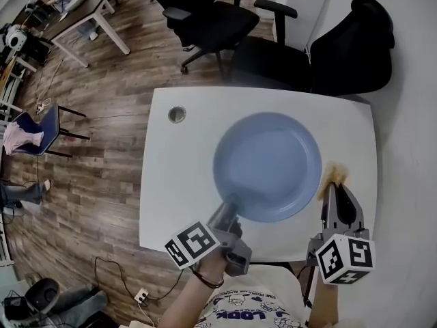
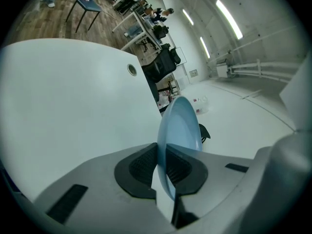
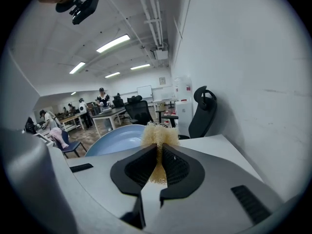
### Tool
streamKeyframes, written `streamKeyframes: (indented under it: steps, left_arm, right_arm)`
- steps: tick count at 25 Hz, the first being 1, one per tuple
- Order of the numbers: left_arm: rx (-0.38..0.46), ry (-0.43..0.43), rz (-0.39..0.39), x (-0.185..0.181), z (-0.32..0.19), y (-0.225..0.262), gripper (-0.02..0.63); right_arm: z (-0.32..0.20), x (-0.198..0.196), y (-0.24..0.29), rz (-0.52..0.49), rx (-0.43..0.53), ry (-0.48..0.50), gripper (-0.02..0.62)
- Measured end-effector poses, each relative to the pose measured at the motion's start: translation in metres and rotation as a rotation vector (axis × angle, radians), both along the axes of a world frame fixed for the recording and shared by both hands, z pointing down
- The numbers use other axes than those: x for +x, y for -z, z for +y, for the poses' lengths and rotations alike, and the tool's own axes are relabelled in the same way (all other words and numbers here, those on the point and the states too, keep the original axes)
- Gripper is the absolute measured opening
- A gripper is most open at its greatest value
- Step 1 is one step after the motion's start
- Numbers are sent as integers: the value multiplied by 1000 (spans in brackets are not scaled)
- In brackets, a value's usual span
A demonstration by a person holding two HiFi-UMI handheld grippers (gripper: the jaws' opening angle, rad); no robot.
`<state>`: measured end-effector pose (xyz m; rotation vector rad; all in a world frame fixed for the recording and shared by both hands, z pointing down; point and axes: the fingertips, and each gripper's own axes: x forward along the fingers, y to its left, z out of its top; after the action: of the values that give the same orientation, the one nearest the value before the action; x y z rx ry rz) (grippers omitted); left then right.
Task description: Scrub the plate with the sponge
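Note:
A light blue plate (image 1: pixel 268 165) hangs over the white table (image 1: pixel 184 176), raised and tilted. My left gripper (image 1: pixel 229 203) is shut on its near rim; in the left gripper view the plate (image 2: pixel 181 126) stands edge-on between the dark pads. At the plate's right, my right gripper (image 1: pixel 334 183) is shut on a tan, frayed sponge (image 1: pixel 334 174). The right gripper view shows the sponge (image 3: pixel 159 136) squeezed thin between the pads, with its tuft sticking out past them and the plate (image 3: pixel 117 139) just behind to the left.
A round cable hole (image 1: pixel 177 114) sits in the table's far left corner. Black office chairs (image 1: pixel 348 46) stand close behind the table, and a wall runs along the right. Desks with people (image 3: pixel 102 101) are further back on the wooden floor.

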<state>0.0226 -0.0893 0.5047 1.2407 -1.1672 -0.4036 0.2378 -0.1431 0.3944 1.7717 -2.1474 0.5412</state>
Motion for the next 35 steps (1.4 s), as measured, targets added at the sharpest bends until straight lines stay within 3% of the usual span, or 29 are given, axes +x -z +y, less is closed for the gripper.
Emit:
streamKeyframes:
  steps: [8, 15, 35]
  left_arm:
    - [60, -9, -7, -37, 21, 25, 27]
    - [115, -11, 7, -52, 32, 44, 26]
    - [240, -50, -85, -51, 41, 82, 26]
  right_arm:
    - [22, -63, 31, 1, 62, 60, 44]
    - [29, -95, 53, 50, 108, 109, 44]
    - [20, -109, 71, 129, 95, 125, 44]
